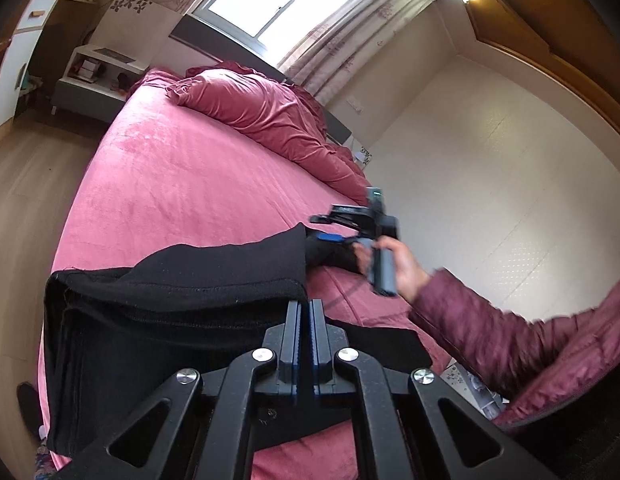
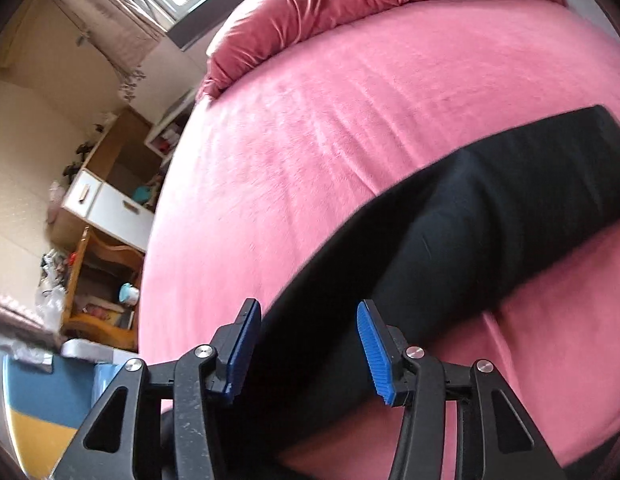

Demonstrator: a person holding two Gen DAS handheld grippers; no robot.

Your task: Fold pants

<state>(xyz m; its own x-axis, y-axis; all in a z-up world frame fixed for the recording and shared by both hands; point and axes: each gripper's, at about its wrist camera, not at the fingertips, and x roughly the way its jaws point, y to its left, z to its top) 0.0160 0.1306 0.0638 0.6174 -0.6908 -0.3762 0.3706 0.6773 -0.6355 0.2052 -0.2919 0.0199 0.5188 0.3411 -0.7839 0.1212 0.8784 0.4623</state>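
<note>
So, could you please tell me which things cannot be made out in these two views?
- Left wrist view: whether the left gripper actually pinches the pants; its jaws stand nearly together at the waistband hem, contact unclear.
- Left wrist view: the right gripper is blurred and far, so its fingers are indistinct.
- Right wrist view: the pants' near end is hidden beneath the right gripper's open jaws.
- Both views: the bed is cut off by the edges.
</note>
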